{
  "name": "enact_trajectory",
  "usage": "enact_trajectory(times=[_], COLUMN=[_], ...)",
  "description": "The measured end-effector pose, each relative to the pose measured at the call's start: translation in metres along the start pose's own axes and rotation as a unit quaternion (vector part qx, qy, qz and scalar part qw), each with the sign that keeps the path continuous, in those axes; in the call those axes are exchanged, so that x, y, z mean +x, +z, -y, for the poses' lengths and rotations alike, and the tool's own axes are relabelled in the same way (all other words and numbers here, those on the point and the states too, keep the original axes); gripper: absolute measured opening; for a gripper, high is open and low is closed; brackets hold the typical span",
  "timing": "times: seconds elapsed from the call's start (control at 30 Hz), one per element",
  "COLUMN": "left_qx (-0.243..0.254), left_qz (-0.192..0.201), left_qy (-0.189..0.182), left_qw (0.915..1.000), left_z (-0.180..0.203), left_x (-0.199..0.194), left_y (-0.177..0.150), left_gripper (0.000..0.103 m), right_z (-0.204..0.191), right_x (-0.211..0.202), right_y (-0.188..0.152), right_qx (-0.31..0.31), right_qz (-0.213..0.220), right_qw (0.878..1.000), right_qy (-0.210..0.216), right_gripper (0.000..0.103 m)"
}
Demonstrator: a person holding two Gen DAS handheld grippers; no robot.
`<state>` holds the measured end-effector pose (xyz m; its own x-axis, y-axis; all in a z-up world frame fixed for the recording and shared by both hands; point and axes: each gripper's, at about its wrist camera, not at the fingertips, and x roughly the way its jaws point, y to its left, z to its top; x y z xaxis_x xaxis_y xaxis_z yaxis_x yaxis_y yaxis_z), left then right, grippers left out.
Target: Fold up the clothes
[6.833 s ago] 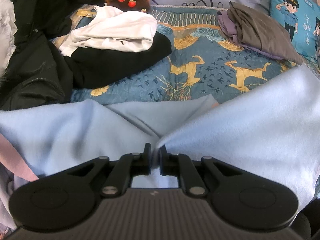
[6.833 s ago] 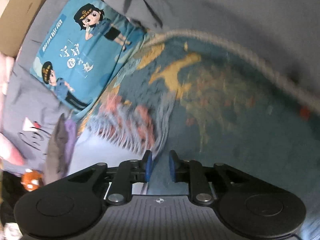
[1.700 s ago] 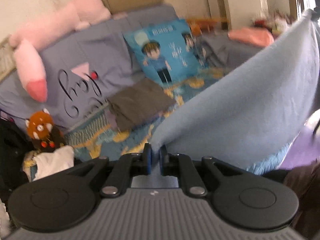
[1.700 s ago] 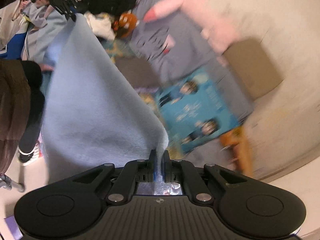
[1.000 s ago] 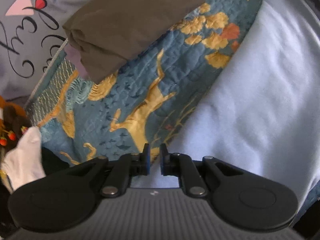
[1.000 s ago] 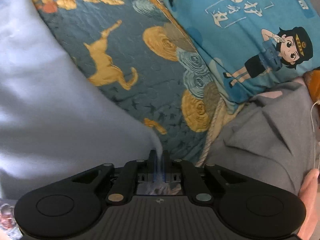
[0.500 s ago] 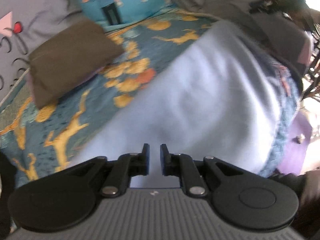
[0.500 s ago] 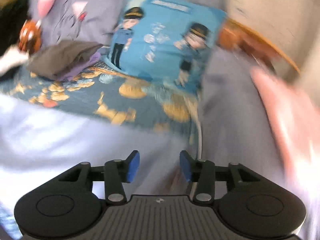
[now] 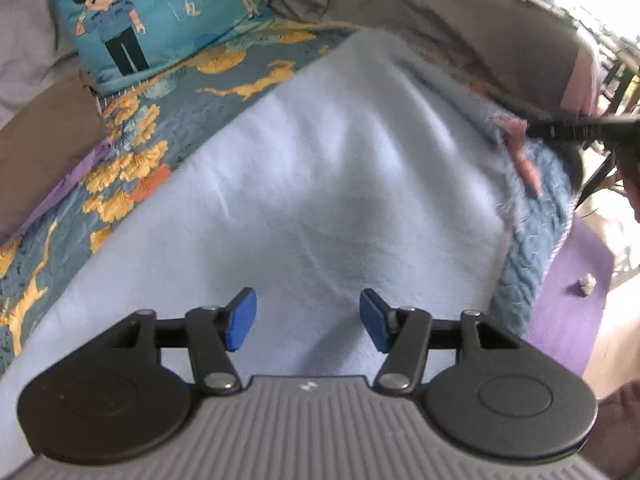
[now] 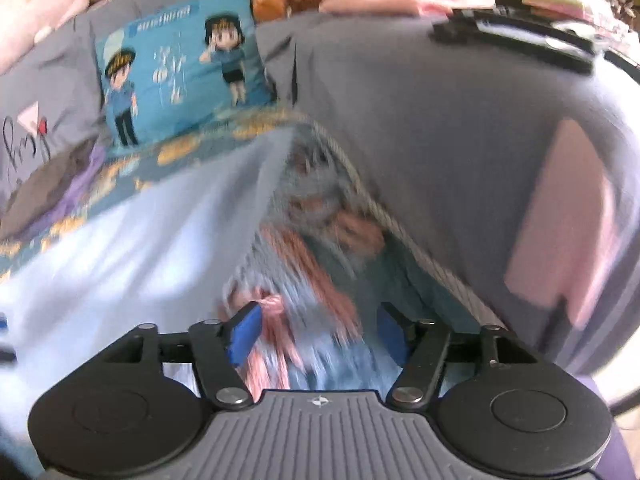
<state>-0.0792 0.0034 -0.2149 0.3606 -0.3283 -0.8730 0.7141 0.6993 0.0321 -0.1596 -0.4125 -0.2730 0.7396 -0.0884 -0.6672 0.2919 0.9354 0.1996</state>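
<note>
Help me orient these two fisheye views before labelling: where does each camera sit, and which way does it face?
Left wrist: on the left gripper, angled down over the light blue garment; its opening jaws show, empty.
Right wrist: on the right gripper, facing the garment's edge and fringed quilt; jaws opening, empty.
Shared: garment, cartoon pillow, folded brown pile.

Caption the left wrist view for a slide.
Left gripper, jaws opening and empty, above the light blue garment spread on the patterned bedspread.
</note>
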Motion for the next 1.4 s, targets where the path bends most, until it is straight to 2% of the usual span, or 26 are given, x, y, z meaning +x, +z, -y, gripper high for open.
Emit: enact_trajectory(times=[0.07, 0.13, 0.17, 0.23, 0.37, 0.43, 0.47, 0.5, 0.6, 0.63, 0.7, 0.73, 0.8, 0.87, 1.0, 1.13, 1.2, 1.27, 1.37, 1.4], left_qx=[-0.006, 0.000, 0.004, 0.007, -0.003, 0.000, 0.002, 0.005, 0.005, 0.005, 0.004, 0.004, 0.004, 0.005, 0.008, 0.007, 0.008, 0.005, 0.001, -0.007], left_qz=[-0.012, -0.027, -0.033, -0.031, -0.038, -0.038, -0.037, -0.037, -0.037, -0.038, -0.038, -0.037, -0.037, -0.038, -0.041, -0.047, -0.050, -0.052, -0.050, -0.044], left_qy=[-0.003, 0.003, 0.006, 0.009, 0.010, 0.010, 0.012, 0.013, 0.013, 0.014, 0.016, 0.016, 0.016, 0.017, 0.020, 0.018, 0.015, 0.015, 0.014, 0.002], left_qw=[0.9999, 0.9996, 0.9994, 0.9995, 0.9992, 0.9992, 0.9992, 0.9992, 0.9992, 0.9992, 0.9992, 0.9992, 0.9992, 0.9991, 0.9989, 0.9987, 0.9986, 0.9985, 0.9987, 0.9990], left_z=[-0.001, 0.000, 0.001, 0.001, -0.006, -0.007, -0.006, -0.006, -0.007, -0.006, -0.005, -0.005, -0.004, -0.004, -0.002, 0.002, 0.002, 0.001, 0.001, 0.000], left_x=[0.013, 0.026, 0.032, 0.034, 0.038, 0.039, 0.040, 0.041, 0.041, 0.041, 0.039, 0.040, 0.041, 0.041, 0.039, 0.035, 0.034, 0.033, 0.029, 0.026], left_y=[-0.002, -0.005, -0.007, -0.009, -0.010, -0.010, -0.011, -0.011, -0.010, -0.010, -0.011, -0.011, -0.011, -0.010, -0.008, -0.010, -0.012, -0.013, -0.009, -0.004], left_gripper=[0.062, 0.062, 0.064, 0.068, 0.080, 0.081, 0.082, 0.082, 0.082, 0.082, 0.082, 0.082, 0.083, 0.084, 0.083, 0.083, 0.083, 0.083, 0.082, 0.082], right_z=[-0.002, -0.006, -0.008, -0.005, 0.027, 0.046, 0.055, 0.063, 0.078, 0.078, 0.080, 0.085, 0.094, 0.094, 0.081, 0.076, 0.070, 0.077, 0.099, 0.103], right_x=[0.017, 0.030, 0.032, 0.025, -0.006, -0.020, -0.022, -0.021, -0.019, -0.022, -0.035, -0.044, -0.060, -0.066, -0.049, -0.021, -0.009, 0.000, 0.007, 0.008], right_y=[0.006, 0.008, 0.008, 0.008, 0.015, 0.021, 0.023, 0.024, 0.020, 0.016, 0.007, 0.003, -0.007, -0.017, -0.033, -0.042, -0.042, -0.038, -0.036, -0.036], right_qx=[0.012, 0.011, 0.008, 0.019, 0.052, 0.038, 0.024, 0.017, 0.006, -0.007, -0.016, -0.002, 0.046, 0.086, 0.122, 0.170, 0.170, 0.201, 0.297, 0.319], right_qz=[-0.011, -0.030, -0.035, -0.030, -0.021, -0.024, -0.034, -0.051, -0.101, -0.106, -0.099, -0.088, -0.066, -0.055, -0.036, 0.002, 0.027, 0.047, 0.065, 0.069], right_qw=[1.000, 0.999, 0.998, 0.999, 0.997, 0.994, 0.993, 0.992, 0.988, 0.987, 0.984, 0.985, 0.991, 0.994, 0.991, 0.985, 0.985, 0.978, 0.953, 0.945], right_qy=[0.021, 0.044, 0.046, 0.025, -0.051, -0.097, -0.112, -0.116, -0.114, -0.124, -0.147, -0.146, -0.106, -0.040, 0.034, 0.014, -0.013, -0.023, 0.005, 0.017], right_gripper=[0.063, 0.042, 0.011, 0.010, 0.007, 0.009, 0.014, 0.004, 0.005, 0.010, 0.026, 0.028, 0.038, 0.044, 0.047, 0.047, 0.049, 0.050, 0.052, 0.051])
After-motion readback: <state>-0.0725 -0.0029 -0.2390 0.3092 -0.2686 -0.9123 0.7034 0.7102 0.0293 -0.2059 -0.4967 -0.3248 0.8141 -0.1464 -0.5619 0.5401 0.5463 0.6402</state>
